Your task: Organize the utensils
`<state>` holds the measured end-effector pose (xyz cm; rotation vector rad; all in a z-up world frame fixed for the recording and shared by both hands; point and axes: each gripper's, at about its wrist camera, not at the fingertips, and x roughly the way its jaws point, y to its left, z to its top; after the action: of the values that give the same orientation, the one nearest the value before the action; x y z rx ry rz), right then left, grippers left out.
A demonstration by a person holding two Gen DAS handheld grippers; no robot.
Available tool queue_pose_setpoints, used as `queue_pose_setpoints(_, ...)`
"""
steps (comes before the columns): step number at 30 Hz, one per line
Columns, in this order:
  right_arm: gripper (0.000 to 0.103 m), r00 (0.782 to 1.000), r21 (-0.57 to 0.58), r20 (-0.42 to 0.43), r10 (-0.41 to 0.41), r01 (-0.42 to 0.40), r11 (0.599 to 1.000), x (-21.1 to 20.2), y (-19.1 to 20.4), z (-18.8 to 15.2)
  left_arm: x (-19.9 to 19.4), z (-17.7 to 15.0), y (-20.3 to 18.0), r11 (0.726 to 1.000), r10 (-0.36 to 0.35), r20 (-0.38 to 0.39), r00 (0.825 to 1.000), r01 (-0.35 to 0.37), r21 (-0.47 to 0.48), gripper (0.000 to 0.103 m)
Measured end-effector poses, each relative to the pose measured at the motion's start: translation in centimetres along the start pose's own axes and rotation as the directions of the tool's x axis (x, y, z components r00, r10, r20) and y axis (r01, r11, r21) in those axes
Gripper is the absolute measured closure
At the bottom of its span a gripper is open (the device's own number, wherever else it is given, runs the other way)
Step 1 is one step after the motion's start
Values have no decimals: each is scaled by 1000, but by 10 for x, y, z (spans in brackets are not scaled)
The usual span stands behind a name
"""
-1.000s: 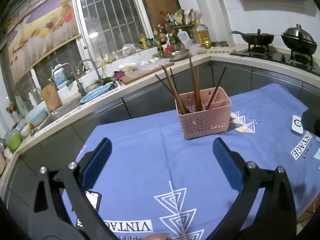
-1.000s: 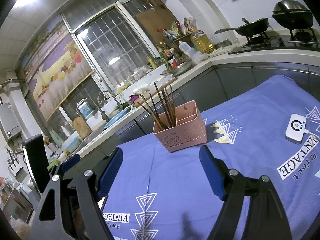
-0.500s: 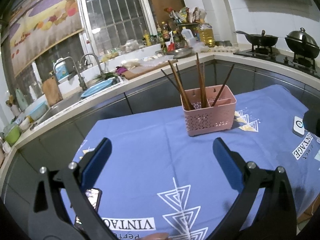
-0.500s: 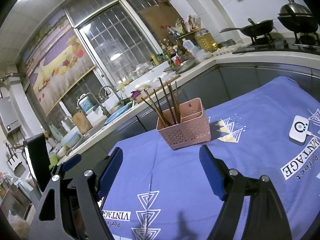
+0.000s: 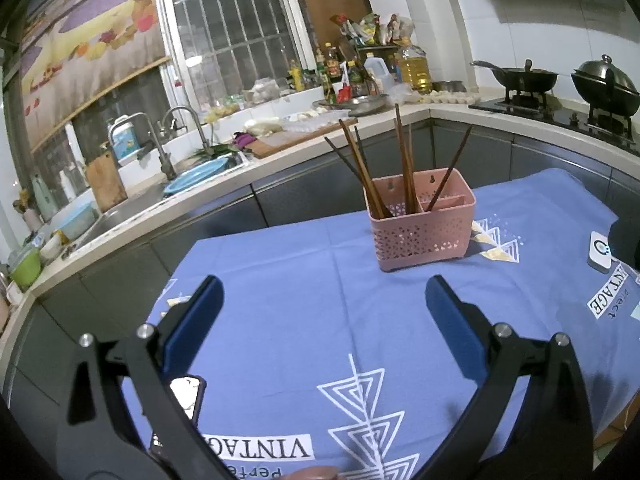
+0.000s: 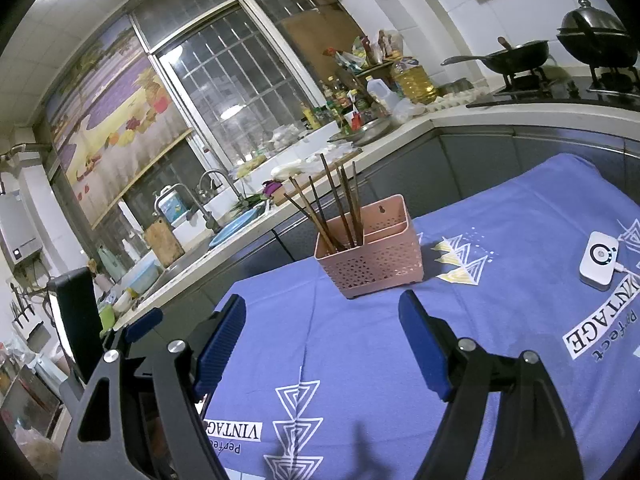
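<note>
Both the left hand-held gripper and right hand-held gripper are released and empty. Chopsticks lean loosely in the pink caddy, far centre on the desk. Risk: side contact could tip the light caddy.

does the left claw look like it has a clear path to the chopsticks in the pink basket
Probably yes. The left claw is open and empty, and only bare blue tablecloth lies between it and the pink basket. The chopsticks stand well above the rim, with nothing in front of them.
</note>
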<state>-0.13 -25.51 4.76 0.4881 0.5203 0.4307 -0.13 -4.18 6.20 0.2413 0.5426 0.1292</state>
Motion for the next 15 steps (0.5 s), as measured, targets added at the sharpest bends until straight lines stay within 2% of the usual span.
queue_pose_setpoints(15,25,1000,47,22,0,-1,999,-11,-22,0,3,3,-23,998,-2,-16,1000,3,56,6)
